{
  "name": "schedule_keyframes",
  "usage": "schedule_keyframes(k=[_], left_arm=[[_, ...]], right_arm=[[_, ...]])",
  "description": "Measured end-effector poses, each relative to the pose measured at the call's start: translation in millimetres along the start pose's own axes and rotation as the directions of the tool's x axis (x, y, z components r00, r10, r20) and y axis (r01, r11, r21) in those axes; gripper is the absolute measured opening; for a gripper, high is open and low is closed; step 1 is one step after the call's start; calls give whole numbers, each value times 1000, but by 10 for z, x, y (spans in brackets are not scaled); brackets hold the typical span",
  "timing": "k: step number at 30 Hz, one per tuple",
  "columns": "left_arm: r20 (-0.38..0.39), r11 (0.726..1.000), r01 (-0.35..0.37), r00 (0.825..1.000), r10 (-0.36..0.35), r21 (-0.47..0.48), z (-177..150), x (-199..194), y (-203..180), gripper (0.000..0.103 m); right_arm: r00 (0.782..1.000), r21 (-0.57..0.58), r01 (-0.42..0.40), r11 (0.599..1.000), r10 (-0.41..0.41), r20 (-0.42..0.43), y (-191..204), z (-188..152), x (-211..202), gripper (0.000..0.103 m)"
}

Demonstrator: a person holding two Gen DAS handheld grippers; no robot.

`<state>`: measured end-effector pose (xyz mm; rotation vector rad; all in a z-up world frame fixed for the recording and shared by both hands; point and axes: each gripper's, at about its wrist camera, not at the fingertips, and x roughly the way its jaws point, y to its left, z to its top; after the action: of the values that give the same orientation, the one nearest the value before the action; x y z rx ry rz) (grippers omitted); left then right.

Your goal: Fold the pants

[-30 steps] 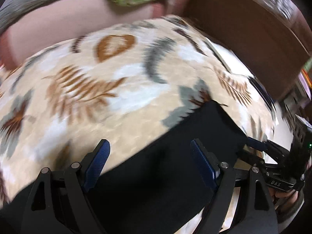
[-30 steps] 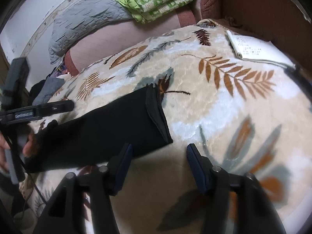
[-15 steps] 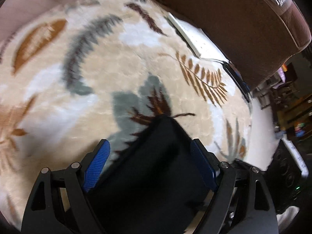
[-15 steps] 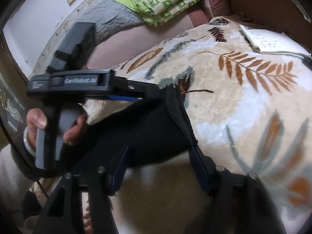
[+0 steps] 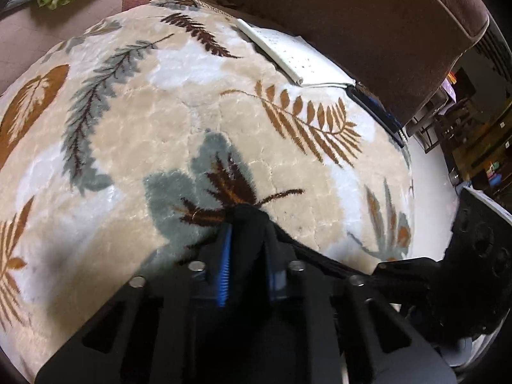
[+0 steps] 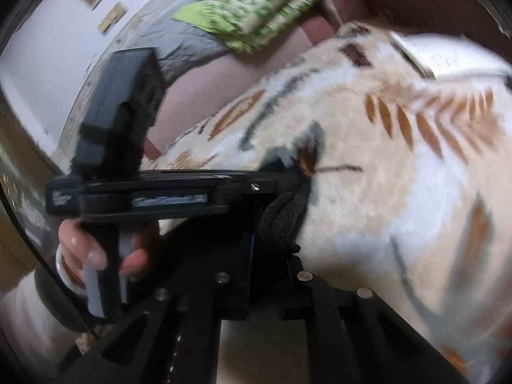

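The black pants [image 5: 248,227] lie on a beige leaf-patterned blanket [image 5: 160,121]. My left gripper [image 5: 246,240] is shut on a bunched corner of the pants' end, black cloth pinched between its blue pads. In the right wrist view my right gripper [image 6: 272,246] is shut on the other corner of the black pants [image 6: 281,220]. The left gripper's body [image 6: 153,188] and the hand holding it sit close on its left. The rest of the pants is hidden under the grippers.
A white notebook [image 5: 288,54] and a dark phone [image 5: 374,108] lie at the blanket's far right edge, against a brown headboard [image 5: 352,9]. Green patterned bedding [image 6: 256,9] and a grey quilt [image 6: 185,44] lie at the back.
Both grippers were open over the pants' end; both have now closed on its corners. The left gripper came in close beside the right one.
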<state>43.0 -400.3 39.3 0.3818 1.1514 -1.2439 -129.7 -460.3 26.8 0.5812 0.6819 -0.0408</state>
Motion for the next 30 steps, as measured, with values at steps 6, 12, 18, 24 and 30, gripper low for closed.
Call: schedule_keyframes(k=[6,12,18,24,30], left_arm=[[146,999,35,989,-33,-14,-128,-849,-5,12],[254,991,-84,961,108,-102,-684,-1786,295,25],[279,903,-113,929,244,-415,-1575,-2224,1012,69],[245,816,-104,925,289,-569,-2224,-2249,1270,69],[196,806,-142,933,303,-574,-2500,-2151,1044,69]], right_arm=[[993,-138,-93,986,103,64,591,118,-344,9],[973,-289,-227,930,229,-28,1401,-25,-210,9],[948,-337,-300,892,240,-210,1973,-484,457,9],[910,-339,-341,877,217,-355,2181,-805,677,36],[933,-293,-336,895,274,-233,1890,-338,191,50]])
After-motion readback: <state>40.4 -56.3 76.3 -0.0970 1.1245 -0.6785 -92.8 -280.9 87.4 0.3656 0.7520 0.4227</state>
